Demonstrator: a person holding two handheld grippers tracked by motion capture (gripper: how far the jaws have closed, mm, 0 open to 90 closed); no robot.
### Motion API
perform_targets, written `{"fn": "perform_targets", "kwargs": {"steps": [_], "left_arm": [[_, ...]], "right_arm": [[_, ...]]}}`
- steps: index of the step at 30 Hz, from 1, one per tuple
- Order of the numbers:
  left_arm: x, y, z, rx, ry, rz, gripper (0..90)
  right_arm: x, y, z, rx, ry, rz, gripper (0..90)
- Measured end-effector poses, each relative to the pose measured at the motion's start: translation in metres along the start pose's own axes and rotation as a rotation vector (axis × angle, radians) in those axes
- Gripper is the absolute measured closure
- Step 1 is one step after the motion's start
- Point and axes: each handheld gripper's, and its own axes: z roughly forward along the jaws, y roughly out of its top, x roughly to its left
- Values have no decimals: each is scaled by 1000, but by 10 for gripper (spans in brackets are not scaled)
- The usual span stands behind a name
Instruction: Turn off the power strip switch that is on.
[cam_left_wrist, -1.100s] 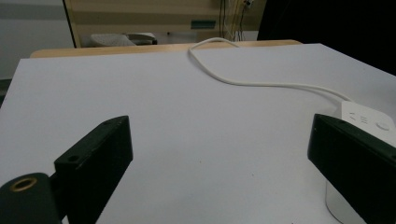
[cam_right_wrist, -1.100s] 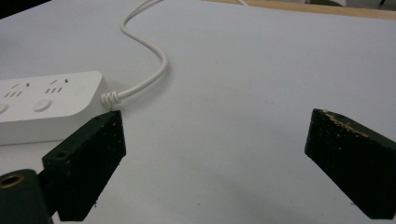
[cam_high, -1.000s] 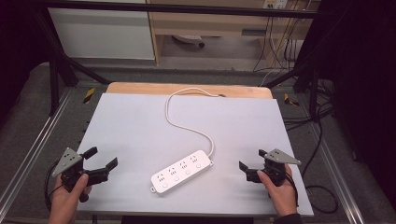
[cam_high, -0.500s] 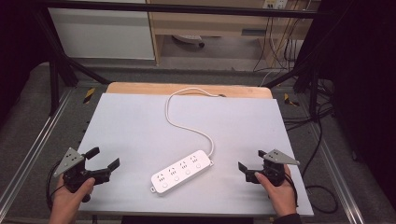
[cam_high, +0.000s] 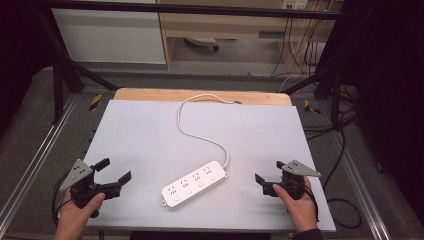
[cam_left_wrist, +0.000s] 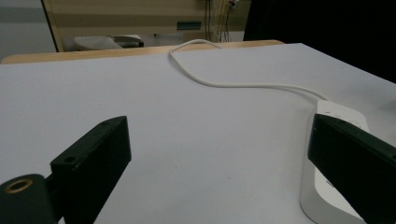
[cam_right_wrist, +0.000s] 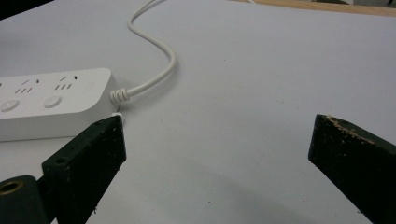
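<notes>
The white power strip (cam_high: 194, 184) lies flat near the front edge of the bench (cam_high: 140, 130), a little toward the middle, with its long axis running diagonally: the free end points to about 8 o'clock and the cord end to about 2 o'clock. From that far end the white cord (cam_high: 197, 131) loops back toward 12 o'clock and drops off the rear of the bench. The strip sits between the two claws, touched by neither. The right claw (cam_high: 264, 182) hovers off the cord end, with the strip lying at roughly 9 o'clock from it; in the right gripper view the strip's end and cord collar (cam_right_wrist: 119, 94) sit just beyond the jaw on that side. The left claw (cam_high: 114, 170) has the strip at about 3 o'clock, and in the left gripper view the strip's near corner (cam_left_wrist: 322, 186) peeks past the jaw on the right of that view. Both claws stand wide open and hold nothing. To my eye the right claw is somewhat the closer of the two, so a short sideways reach to the cord end looks the likelier opening.
</notes>
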Motion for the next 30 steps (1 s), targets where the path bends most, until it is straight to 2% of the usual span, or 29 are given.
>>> {"fn": "perform_targets", "kwargs": {"steps": [7,10,18,30], "left_arm": [[-11,1,4,8,-7,24,61],[-19,2,7,10,-36,27,60],[-30,5,12,9,-70,27,61],[-50,8,19,18,-104,48,66]], "right_arm": [[0,0,0,-1,-2,-2,44],[0,0,-1,-2,-2,-1,44],[1,0,0,1,-3,-3,45],[1,0,0,-2,-8,-3,47]]}}
